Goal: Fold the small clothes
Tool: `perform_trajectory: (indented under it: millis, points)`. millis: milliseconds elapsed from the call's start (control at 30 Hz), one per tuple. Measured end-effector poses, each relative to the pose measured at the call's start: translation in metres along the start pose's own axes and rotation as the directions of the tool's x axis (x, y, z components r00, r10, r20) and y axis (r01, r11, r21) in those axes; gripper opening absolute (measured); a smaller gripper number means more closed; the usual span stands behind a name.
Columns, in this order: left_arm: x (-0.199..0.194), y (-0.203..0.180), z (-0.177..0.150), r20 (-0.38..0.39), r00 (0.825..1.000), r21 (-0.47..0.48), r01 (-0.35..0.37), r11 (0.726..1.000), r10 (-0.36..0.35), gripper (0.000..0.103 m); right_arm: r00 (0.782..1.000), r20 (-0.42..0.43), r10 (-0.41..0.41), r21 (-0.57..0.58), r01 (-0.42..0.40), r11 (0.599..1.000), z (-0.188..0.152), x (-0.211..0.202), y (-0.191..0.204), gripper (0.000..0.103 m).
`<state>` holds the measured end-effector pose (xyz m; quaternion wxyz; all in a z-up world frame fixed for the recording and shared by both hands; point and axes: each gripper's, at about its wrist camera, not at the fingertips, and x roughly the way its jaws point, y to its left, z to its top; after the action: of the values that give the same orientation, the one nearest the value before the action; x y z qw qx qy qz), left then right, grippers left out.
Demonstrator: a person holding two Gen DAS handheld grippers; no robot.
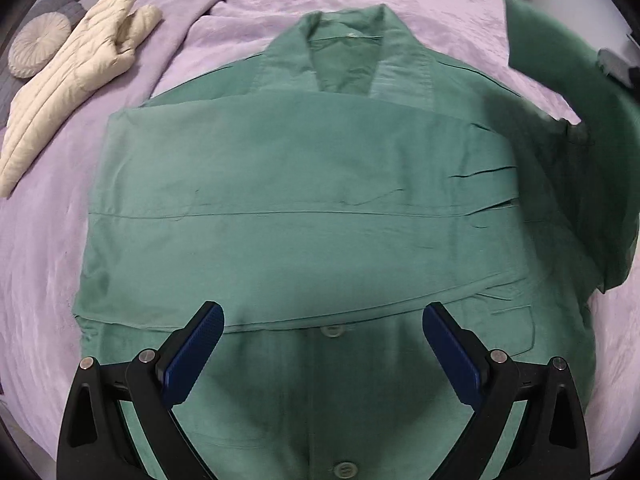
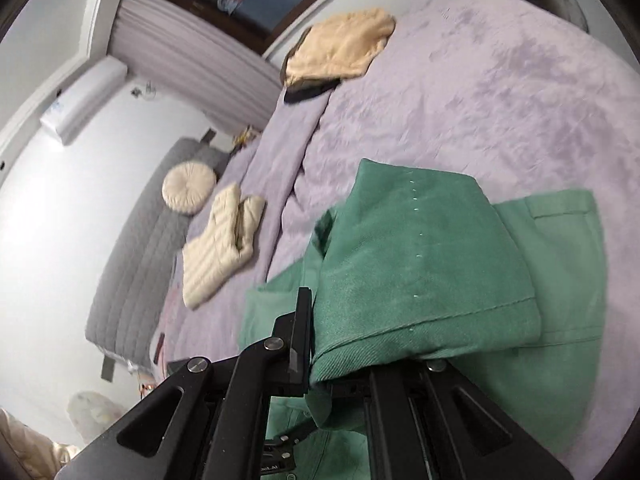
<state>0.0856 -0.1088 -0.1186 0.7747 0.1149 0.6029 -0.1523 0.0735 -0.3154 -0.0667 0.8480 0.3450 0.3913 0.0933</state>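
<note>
On the lilac bedspread [image 1: 360,8] lies a green shirt [image 1: 280,184], one sleeve already folded across its chest. Right gripper [image 2: 340,344], clamped on the other sleeve [image 2: 420,264], lifts it; left gripper [image 1: 323,344] hovers open, empty. Remaining: second sleeve, body folds.

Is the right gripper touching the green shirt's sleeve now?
Touching. In the right wrist view the right gripper is shut on the sleeve of the green shirt: the cuff edge is pinched between its fingers and the cloth drapes forward from them.
</note>
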Motion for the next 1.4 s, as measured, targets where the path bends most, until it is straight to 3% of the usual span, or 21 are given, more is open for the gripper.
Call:
perform_trajectory:
  millis: [100, 233, 267, 300, 367, 433, 467, 500, 633, 733, 800, 867, 933, 1000, 1033, 1167, 1267, 1400]
  points:
    - [0.012, 0.029, -0.002, -0.009, 1.0, -0.054, -0.014, 0.998, 0.014, 0.1, 0.991, -0.122, -0.052, 0.001, 0.052, 0.999, -0.028, 0.062, -0.001, 0.005]
    - [0.02, 0.063, -0.007, -0.017, 0.999, -0.103, -0.029, 0.994, 0.028, 0.1, 0.955, -0.233, -0.185, 0.063, 0.204, 0.977, -0.055, 0.11, -0.023, 0.01]
    - [0.02, 0.072, -0.01, -0.018, 0.999, -0.113, -0.029, 0.993, 0.027, 0.1, 0.953, -0.24, -0.186, 0.095, 0.214, 0.972, -0.062, 0.109, -0.029, 0.017]
    - [0.021, 0.081, -0.011, -0.018, 1.0, -0.125, -0.028, 0.992, 0.026, 0.1, 0.959, -0.23, -0.168, 0.147, 0.204, 0.968, -0.064, 0.106, -0.033, 0.039]
    - [0.023, 0.092, -0.009, -0.016, 1.0, -0.145, -0.023, 0.989, 0.021, 0.1, 0.975, -0.17, -0.14, 0.223, 0.177, 0.959, -0.062, 0.09, -0.038, 0.062]
    - [0.022, 0.104, -0.007, -0.007, 1.0, -0.163, -0.016, 0.986, 0.015, 0.1, 0.983, -0.104, -0.153, 0.288, 0.177, 0.941, -0.052, 0.077, -0.044, 0.058]
    - [0.022, 0.109, -0.005, -0.001, 1.0, -0.171, -0.01, 0.985, 0.01, 0.1, 0.983, -0.079, -0.168, 0.29, 0.184, 0.939, -0.046, 0.074, -0.043, 0.034]
    - [0.02, 0.116, -0.003, 0.008, 1.0, -0.181, -0.001, 0.984, 0.003, 0.1, 0.981, -0.072, -0.179, 0.265, 0.192, 0.945, -0.041, 0.073, -0.039, 0.004]
    - [0.01, 0.141, 0.003, 0.057, 0.997, -0.239, 0.059, 0.969, -0.047, 0.1, 0.967, -0.06, -0.248, -0.07, 0.244, 0.967, -0.036, 0.086, 0.034, 0.004]
    - [0.011, 0.169, 0.003, 0.075, 0.994, -0.288, 0.099, 0.953, -0.08, 0.1, 0.947, -0.096, -0.307, -0.295, 0.268, 0.917, -0.055, 0.121, 0.08, 0.004]
    - [0.009, 0.175, -0.011, 0.079, 0.994, -0.301, 0.102, 0.948, -0.082, 0.1, 0.929, -0.136, -0.346, -0.373, 0.275, 0.886, -0.071, 0.147, 0.093, 0.005]
    - [0.009, 0.178, -0.012, 0.084, 0.992, -0.304, 0.116, 0.945, -0.095, 0.1, 0.907, -0.181, -0.38, -0.401, 0.285, 0.871, -0.086, 0.164, 0.093, 0.009]
    - [0.016, 0.178, -0.008, 0.078, 0.989, -0.314, 0.143, 0.939, -0.124, 0.1, 0.873, -0.249, -0.42, -0.4, 0.303, 0.865, -0.099, 0.18, 0.086, 0.017]
    - [0.022, 0.174, -0.004, 0.079, 0.984, -0.322, 0.176, 0.93, -0.159, 0.1, 0.879, -0.281, -0.386, -0.394, 0.261, 0.881, -0.111, 0.18, 0.089, 0.048]
    - [0.021, 0.171, -0.004, 0.079, 0.982, -0.319, 0.19, 0.929, -0.174, 0.1, 0.887, -0.282, -0.367, -0.391, 0.243, 0.888, -0.114, 0.174, 0.091, 0.055]
    - [0.023, 0.158, -0.007, 0.052, 0.967, -0.287, 0.254, 0.924, -0.25, 0.1, 0.915, -0.279, -0.291, -0.267, 0.217, 0.939, -0.121, 0.127, 0.077, 0.058]
    - [0.034, 0.142, -0.001, 0.018, 0.953, -0.272, 0.295, 0.916, -0.301, 0.1, 0.934, -0.258, -0.246, -0.012, 0.251, 0.968, -0.125, 0.071, 0.026, 0.058]
    - [0.042, 0.12, 0.009, -0.004, 0.95, -0.24, 0.302, 0.923, -0.312, 0.1, 0.957, -0.191, -0.219, 0.315, 0.271, 0.91, -0.143, 0.003, -0.046, 0.058]
